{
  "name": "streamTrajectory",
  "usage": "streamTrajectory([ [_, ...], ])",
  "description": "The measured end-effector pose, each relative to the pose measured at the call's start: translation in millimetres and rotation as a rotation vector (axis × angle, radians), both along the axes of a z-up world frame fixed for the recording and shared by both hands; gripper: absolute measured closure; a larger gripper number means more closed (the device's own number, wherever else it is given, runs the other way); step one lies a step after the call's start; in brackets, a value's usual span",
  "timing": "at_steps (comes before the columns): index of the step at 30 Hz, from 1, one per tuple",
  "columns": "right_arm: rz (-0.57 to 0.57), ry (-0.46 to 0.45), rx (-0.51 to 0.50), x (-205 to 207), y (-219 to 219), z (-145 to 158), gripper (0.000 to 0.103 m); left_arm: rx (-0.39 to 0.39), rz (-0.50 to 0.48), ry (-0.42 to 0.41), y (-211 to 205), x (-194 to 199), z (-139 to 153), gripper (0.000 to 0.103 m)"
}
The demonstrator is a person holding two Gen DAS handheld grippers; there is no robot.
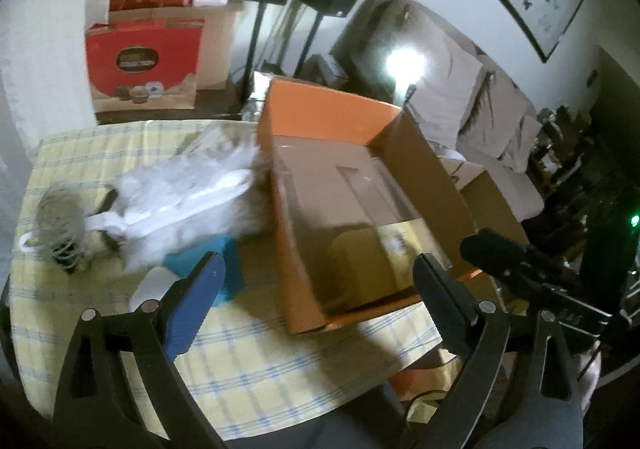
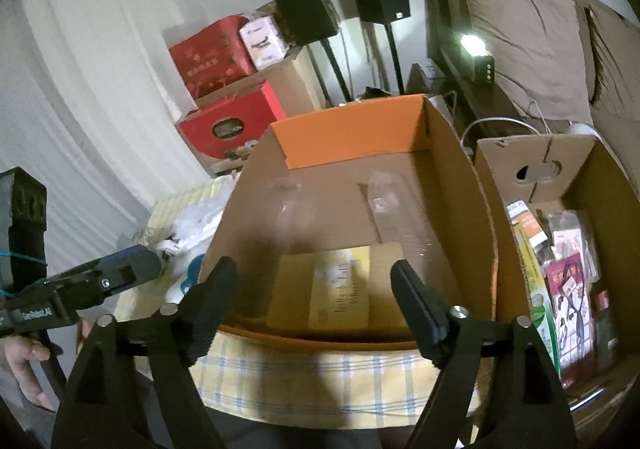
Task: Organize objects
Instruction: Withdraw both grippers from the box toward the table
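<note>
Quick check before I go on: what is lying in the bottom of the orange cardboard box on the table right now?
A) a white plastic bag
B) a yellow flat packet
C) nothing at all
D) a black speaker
B: the right wrist view shows a yellow flat packet lying on the floor of the orange cardboard box, seen between the open jaws of the right gripper, which hold nothing.

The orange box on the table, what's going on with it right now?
A person with a gripper in each hand is sorting things into the orange box. A yellow packet lies flat inside. Both the left gripper and right gripper are open and empty. White plastic bags wait on the checked tablecloth beside it.
</note>
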State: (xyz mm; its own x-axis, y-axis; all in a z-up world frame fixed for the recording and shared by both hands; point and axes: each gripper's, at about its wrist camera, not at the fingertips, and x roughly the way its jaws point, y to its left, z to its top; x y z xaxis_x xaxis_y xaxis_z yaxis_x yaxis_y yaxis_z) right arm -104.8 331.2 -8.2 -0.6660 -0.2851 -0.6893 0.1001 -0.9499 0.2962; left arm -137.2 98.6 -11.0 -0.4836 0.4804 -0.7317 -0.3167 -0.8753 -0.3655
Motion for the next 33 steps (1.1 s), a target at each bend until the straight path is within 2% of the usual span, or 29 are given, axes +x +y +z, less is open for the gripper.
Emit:
streamTrajectory([
  [7,0.05,0.002,0.024,3,-28,-1,0.016,-0.073,0.049,0.01,-39,8,-7,0.007],
  [16,0.137,0.006,0.058,5,-67,-5,0.016,-0.095,0.13,0.001,-93,14,-20,0.007],
  [33,0.284,0.009,0.055,-5,-156,-15,0.016,-0.063,0.317,-0.029,-195,19,-47,0.007],
])
